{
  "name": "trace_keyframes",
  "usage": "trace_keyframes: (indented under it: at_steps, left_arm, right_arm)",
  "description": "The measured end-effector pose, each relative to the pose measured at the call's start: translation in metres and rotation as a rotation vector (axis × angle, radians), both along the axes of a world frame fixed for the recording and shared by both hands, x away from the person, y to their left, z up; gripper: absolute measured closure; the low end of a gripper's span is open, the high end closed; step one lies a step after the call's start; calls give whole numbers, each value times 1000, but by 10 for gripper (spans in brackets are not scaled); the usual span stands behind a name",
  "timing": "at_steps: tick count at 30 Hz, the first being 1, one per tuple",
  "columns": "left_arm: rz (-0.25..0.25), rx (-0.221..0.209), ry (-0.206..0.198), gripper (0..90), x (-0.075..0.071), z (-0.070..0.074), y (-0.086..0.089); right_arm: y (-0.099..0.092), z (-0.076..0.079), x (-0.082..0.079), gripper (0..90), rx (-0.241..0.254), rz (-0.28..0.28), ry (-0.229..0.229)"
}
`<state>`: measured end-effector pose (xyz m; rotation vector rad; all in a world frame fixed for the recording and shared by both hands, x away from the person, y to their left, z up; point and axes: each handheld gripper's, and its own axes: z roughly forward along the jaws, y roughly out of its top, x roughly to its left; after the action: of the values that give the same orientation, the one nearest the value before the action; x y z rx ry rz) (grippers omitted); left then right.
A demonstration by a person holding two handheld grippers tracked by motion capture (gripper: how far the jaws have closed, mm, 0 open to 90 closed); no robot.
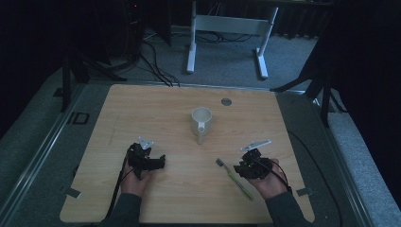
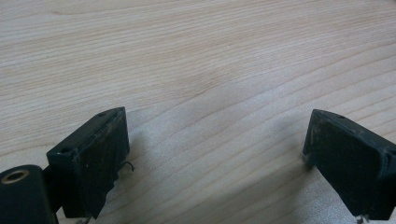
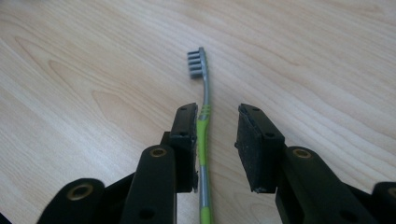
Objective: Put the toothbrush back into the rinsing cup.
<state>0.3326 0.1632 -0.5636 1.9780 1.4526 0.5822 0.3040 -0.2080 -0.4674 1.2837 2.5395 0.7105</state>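
A green and grey toothbrush (image 1: 235,176) lies flat on the wooden table (image 1: 156,113), bristle head toward the mug. My right gripper (image 1: 238,166) hovers low over its handle. In the right gripper view the toothbrush (image 3: 203,126) runs between the jaws close to the left pad, with a clear gap to the right pad, so the right gripper (image 3: 217,140) is open around it. A white mug (image 1: 202,122) stands upright at the table's middle, handle toward me. My left gripper (image 1: 161,161) rests at the front left; its jaws stand wide apart over bare wood, so the left gripper (image 2: 215,154) is open.
A small round grey grommet (image 1: 226,101) sits in the tabletop behind the mug. Beyond the far edge stand white desk legs (image 1: 191,45) and cables on the grey carpet. Dark stands flank both sides of the table.
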Motion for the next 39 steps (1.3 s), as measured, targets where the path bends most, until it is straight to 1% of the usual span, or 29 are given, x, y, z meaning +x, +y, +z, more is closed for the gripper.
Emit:
trace_keyframes:
  at_steps: [7,16,21,23,29,39]
  left_arm:
    - [0,0,0,73,0,0,0]
    - [0,0,0,73,0,0,0]
    - [0,0,0,73,0,0,0]
    - [0,0,0,73,0,0,0]
    - [0,0,0,73,0,0,0]
    - [0,0,0,73,0,0,0]
  right_arm:
    - [6,-3,2,696,-29,12,43]
    - [15,-4,5,700,-65,46,76]
    - [18,-2,7,700,-71,52,81]
    - [20,0,9,704,-83,56,87]
    - [23,1,10,709,-100,65,98]
    - [28,0,13,727,-121,80,117]
